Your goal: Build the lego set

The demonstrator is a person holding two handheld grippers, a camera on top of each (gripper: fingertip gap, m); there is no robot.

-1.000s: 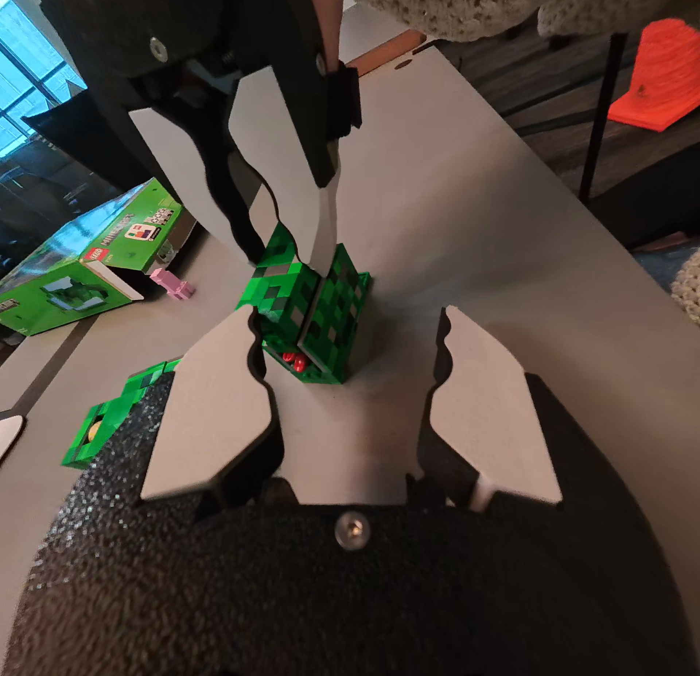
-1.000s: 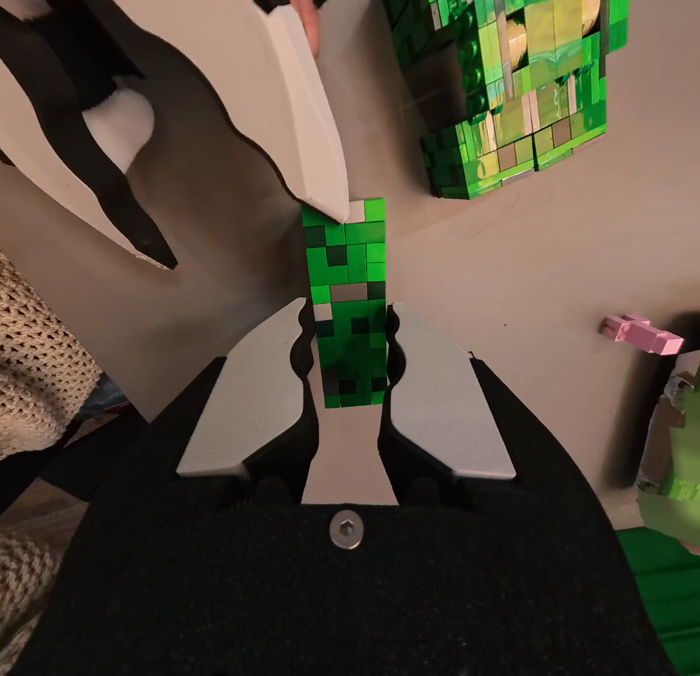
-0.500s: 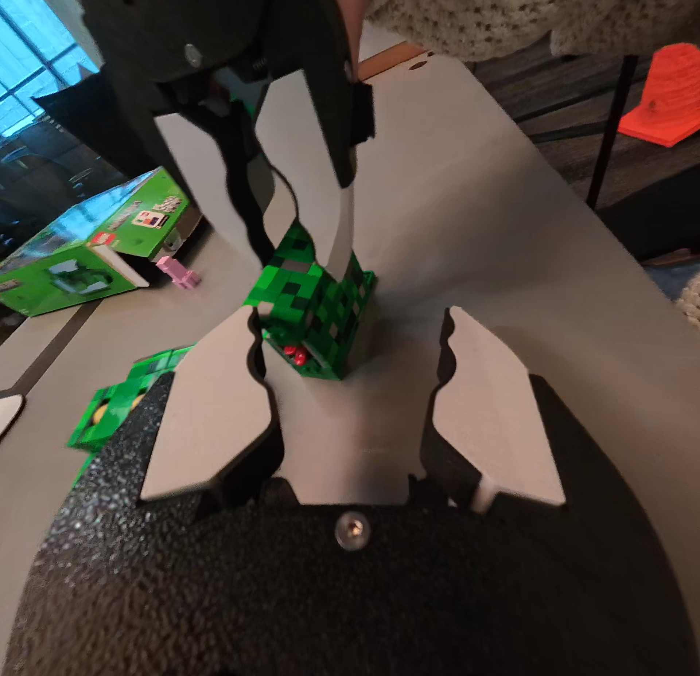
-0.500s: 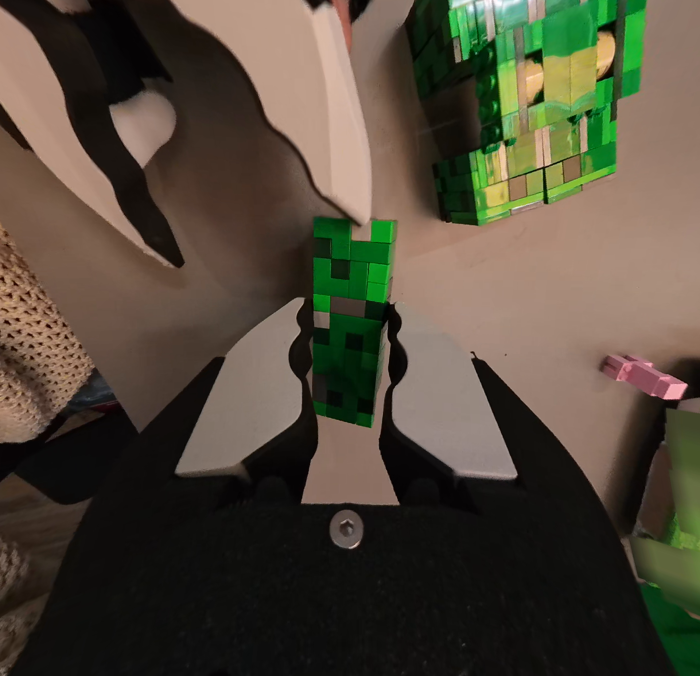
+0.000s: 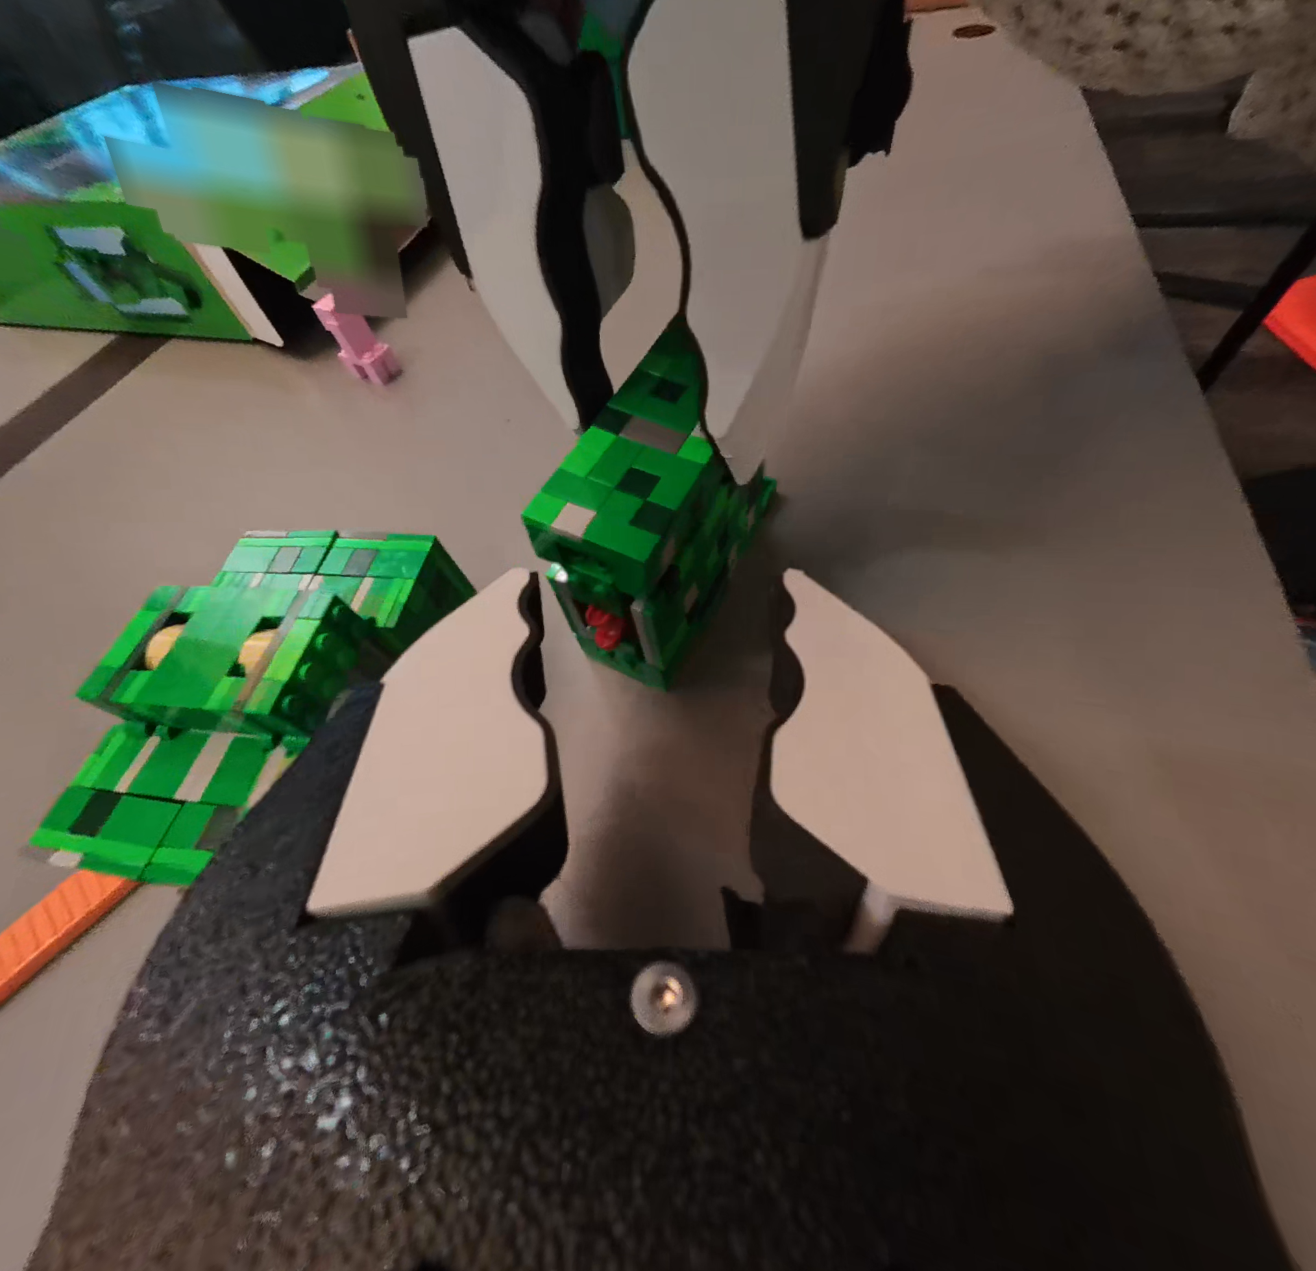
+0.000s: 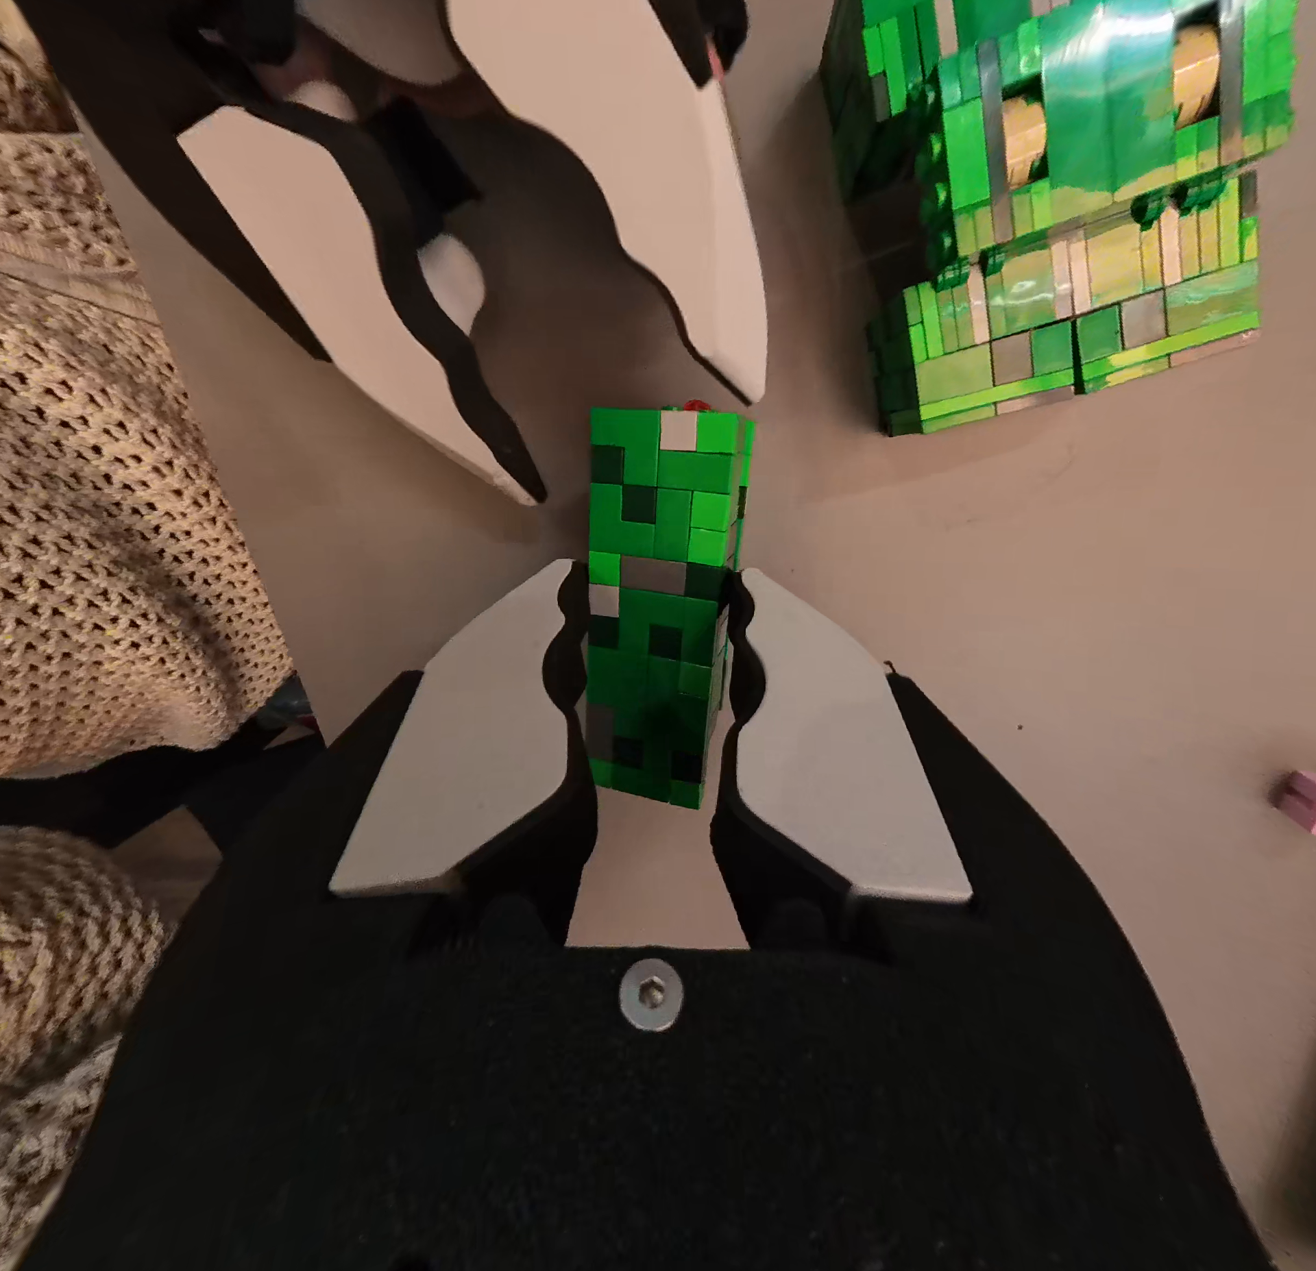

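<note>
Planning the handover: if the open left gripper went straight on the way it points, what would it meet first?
Most likely the green pixel-patterned block held by the right gripper, at its end with the red pieces. The left gripper is open; depth is unclear.

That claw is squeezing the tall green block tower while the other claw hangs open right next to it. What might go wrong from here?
1. The right gripper pinches the green tower by its sides only; a twist might tip it or pop bricks apart.
2. The open left gripper sits very close to the tower's end with the red pieces, so it could bump it.
3. The bigger green build lies close on the table; a swing may knock it.
</note>
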